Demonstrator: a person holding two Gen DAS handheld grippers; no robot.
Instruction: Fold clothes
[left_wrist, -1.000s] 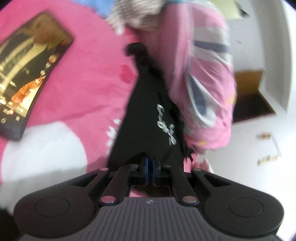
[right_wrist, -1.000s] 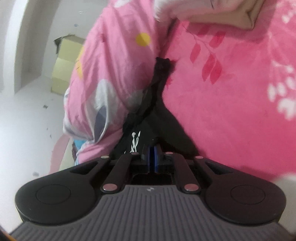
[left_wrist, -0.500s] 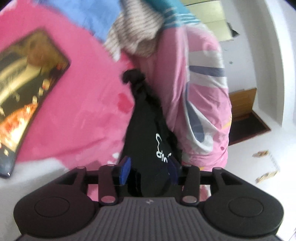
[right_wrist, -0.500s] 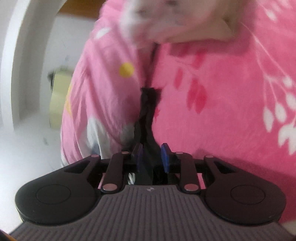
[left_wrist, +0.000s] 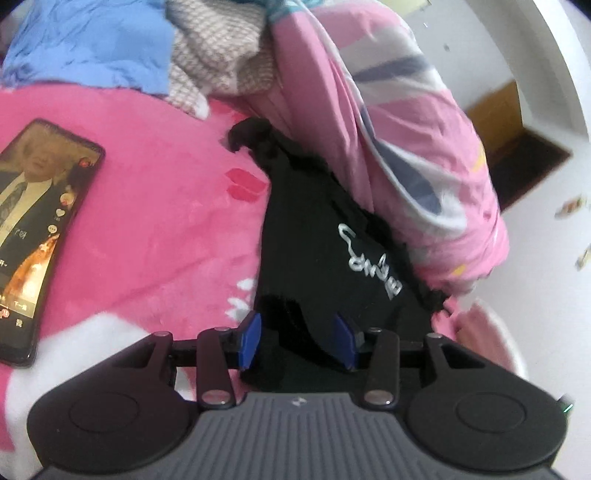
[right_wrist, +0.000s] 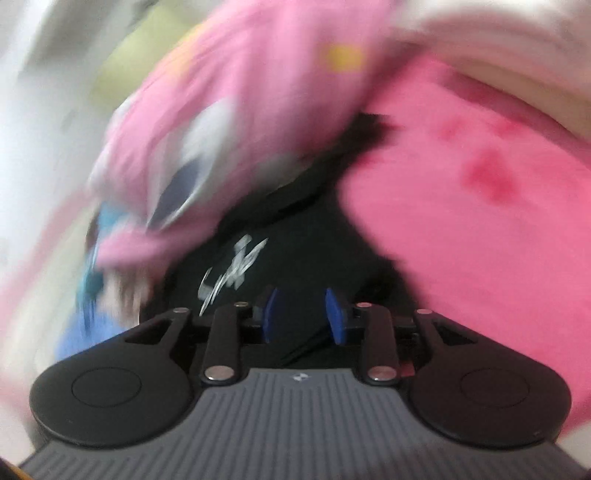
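Black fabric garment with white script lettering (left_wrist: 332, 236) lies on the bright pink fleece blanket (left_wrist: 155, 206), tucked against the pink patterned duvet roll (left_wrist: 399, 140), narrowing to a bunched tip at the far end. Looks gathered into a long wedge, which fits either a fold just laid down or a piece spread for one; can't tell which. Left gripper (left_wrist: 297, 341): blue pads apart, jaws spread, near edge of the garment between and under them, nothing pinched. Right gripper (right_wrist: 301, 317): jaws also apart over the same black cloth, view motion-blurred, so contact unclear. Black smartphone with lit screen (left_wrist: 33, 240) sits well left, clear of the garment.
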